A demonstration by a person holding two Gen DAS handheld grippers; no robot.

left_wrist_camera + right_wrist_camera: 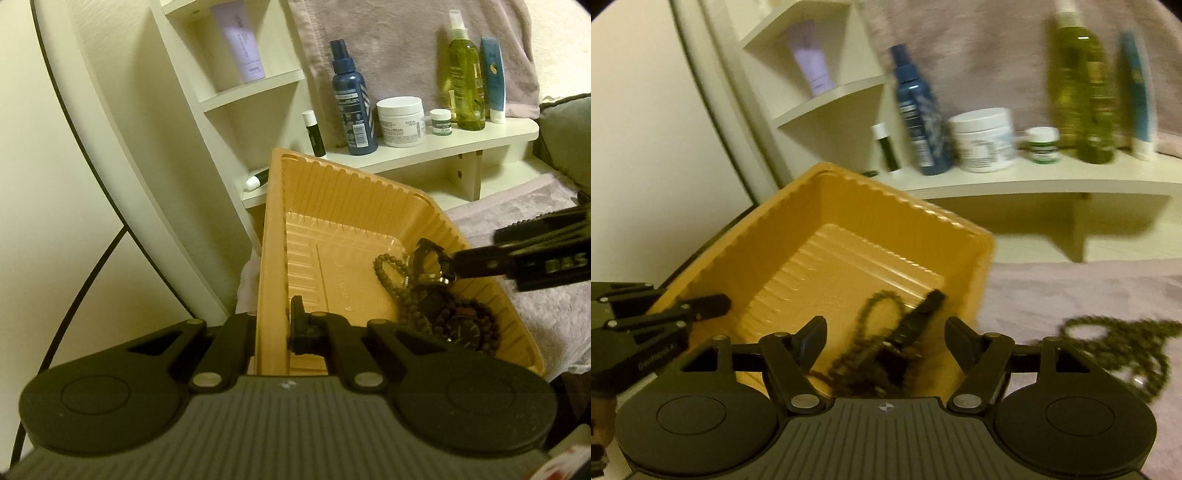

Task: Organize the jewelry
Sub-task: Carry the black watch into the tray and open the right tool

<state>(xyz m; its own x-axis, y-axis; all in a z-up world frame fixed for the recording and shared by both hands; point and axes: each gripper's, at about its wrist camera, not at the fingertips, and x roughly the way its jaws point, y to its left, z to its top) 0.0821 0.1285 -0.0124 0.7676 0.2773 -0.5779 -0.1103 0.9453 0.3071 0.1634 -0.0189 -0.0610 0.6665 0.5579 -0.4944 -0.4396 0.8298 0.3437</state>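
An orange ribbed plastic tray [332, 173] stands tilted on a pinkish cloth. My left gripper [273, 330] is shut on the tray's near left wall, one finger inside and one outside. In the tray's right corner lie a string of dark beads [388, 273], a black watch [463, 332] ringed by a beaded bracelet, and a second dark watch strap [428, 254]. My right gripper [886, 339] hangs open over that pile, and its pads touch nothing. The watch strap [919, 317] lies below the gap. Another beaded strand [1115, 343] lies on the cloth outside the tray [827, 192], to the right.
A white shelf unit [424, 155] behind the tray carries a blue spray bottle [352, 99], a white cream jar [400, 120], a small green jar, a green bottle [465, 74] and tubes. A pink towel [388, 40] hangs behind. A white curved panel edge is on the left.
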